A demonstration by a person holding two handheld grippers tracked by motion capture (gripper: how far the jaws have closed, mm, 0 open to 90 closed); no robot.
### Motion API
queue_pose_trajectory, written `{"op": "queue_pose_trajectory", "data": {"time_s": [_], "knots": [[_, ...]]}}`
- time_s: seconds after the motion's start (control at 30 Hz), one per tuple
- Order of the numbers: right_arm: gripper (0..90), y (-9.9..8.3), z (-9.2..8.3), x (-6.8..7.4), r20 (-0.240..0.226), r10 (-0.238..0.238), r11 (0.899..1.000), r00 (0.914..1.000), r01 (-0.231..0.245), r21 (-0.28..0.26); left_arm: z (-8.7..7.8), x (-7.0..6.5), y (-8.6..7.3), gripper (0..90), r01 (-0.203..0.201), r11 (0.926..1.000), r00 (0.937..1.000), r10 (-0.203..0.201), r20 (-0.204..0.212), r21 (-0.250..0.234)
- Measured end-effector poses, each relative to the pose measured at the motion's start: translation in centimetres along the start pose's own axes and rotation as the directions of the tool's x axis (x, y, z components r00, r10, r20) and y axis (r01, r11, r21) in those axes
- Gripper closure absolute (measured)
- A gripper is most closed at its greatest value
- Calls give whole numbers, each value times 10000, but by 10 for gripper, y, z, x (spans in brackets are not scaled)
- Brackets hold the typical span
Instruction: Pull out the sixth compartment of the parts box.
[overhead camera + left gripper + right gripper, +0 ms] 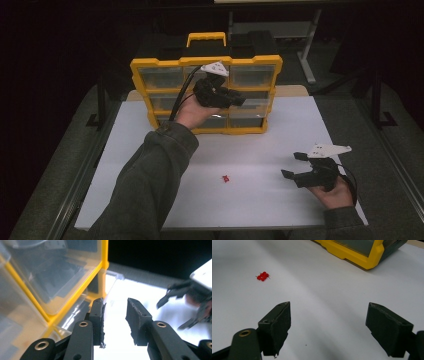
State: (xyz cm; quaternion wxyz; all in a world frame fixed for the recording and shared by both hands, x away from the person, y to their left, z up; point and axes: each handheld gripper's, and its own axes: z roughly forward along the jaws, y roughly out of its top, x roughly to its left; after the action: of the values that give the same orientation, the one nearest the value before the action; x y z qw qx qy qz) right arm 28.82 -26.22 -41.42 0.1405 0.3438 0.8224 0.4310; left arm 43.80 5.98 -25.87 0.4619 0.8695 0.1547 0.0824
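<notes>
Yellow plastic organiser case with clear drawers [150, 67]: upright at table's far side. Left gripper [239, 100]: before its drawers, jaws narrowly apart, empty. Right gripper [293, 164]: wide, empty, near small red push-pins [225, 178].

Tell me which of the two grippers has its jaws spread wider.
The right gripper, low over the white table at the right. The left gripper, raised before the yellow organizer, shows a narrower gap.
</notes>
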Motion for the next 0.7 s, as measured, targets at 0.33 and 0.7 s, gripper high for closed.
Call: {"op": "queue_pose_trajectory", "data": {"time_s": [0.33, 0.7], "knots": [[192, -1, 2, -2, -78, 41, 10000, 10000, -41, 39, 15, 8, 9, 632, -983, 9858, 9950, 995, -22, 1361], [194, -1, 3, 0, -126, -88, 9999, 9999, 89, 101, 31, 7, 9, 643, -1641, 9590, 9863, 1638, 204, 2310]]}}
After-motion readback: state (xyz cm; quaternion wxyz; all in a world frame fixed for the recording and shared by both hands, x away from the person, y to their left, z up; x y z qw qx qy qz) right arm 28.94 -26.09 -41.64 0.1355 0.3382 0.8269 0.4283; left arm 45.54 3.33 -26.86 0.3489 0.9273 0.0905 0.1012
